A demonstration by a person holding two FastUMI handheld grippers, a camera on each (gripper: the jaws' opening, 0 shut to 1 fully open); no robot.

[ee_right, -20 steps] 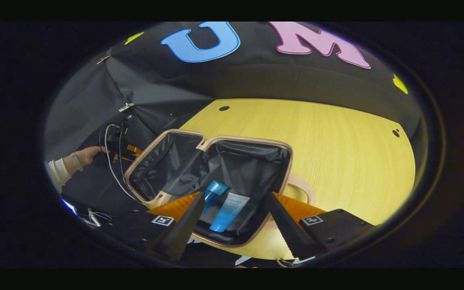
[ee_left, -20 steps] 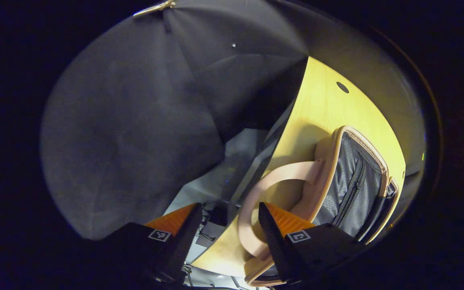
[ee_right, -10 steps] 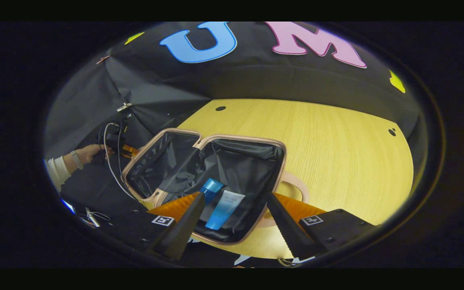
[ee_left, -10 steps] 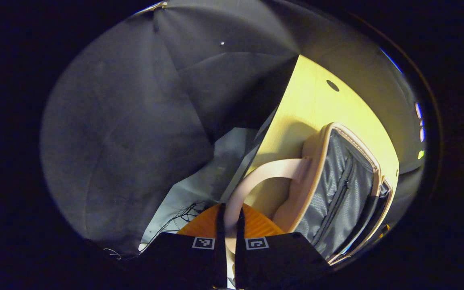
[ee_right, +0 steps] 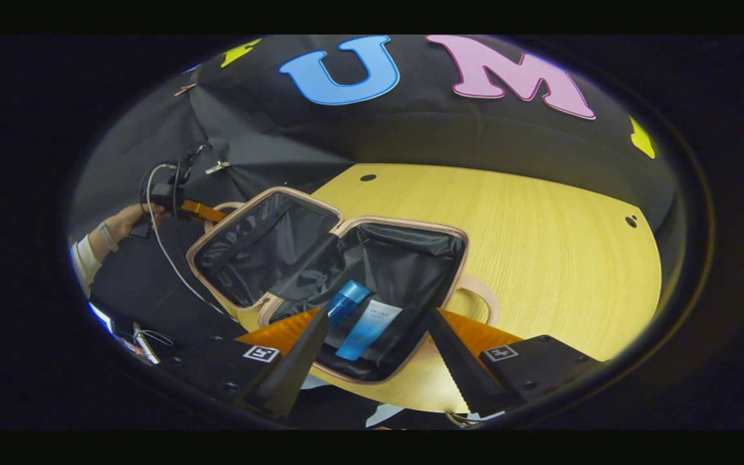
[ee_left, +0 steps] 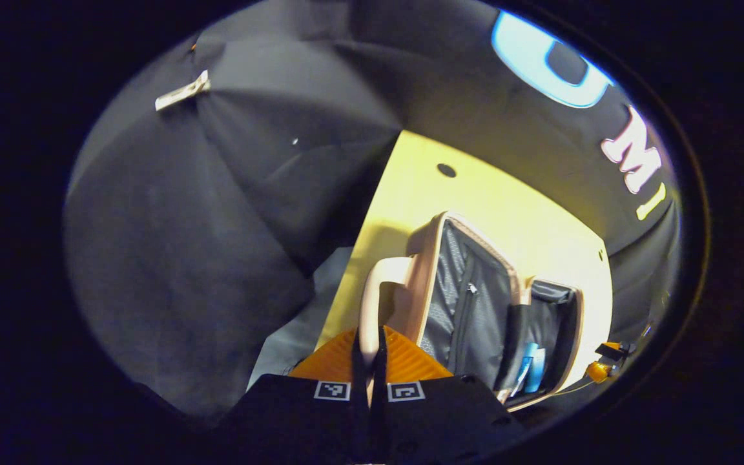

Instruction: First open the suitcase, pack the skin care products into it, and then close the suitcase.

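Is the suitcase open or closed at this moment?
Open. The suitcase has its lid half raised, lining exposed, and two blue skin care products lie inside. The left gripper grips the lid handle.

A light wooden table (ee_right: pixel 540 258) with a rounded edge and small dark holes near its far rim carries an open pink suitcase (ee_right: pixel 456 258), lying just ahead of the right claw (ee_right: pixel 378 352). One half rests flat on the wood; the lid half (ee_left: pixel 469 303) stands tilted up by the left claw (ee_left: pixel 369 368).
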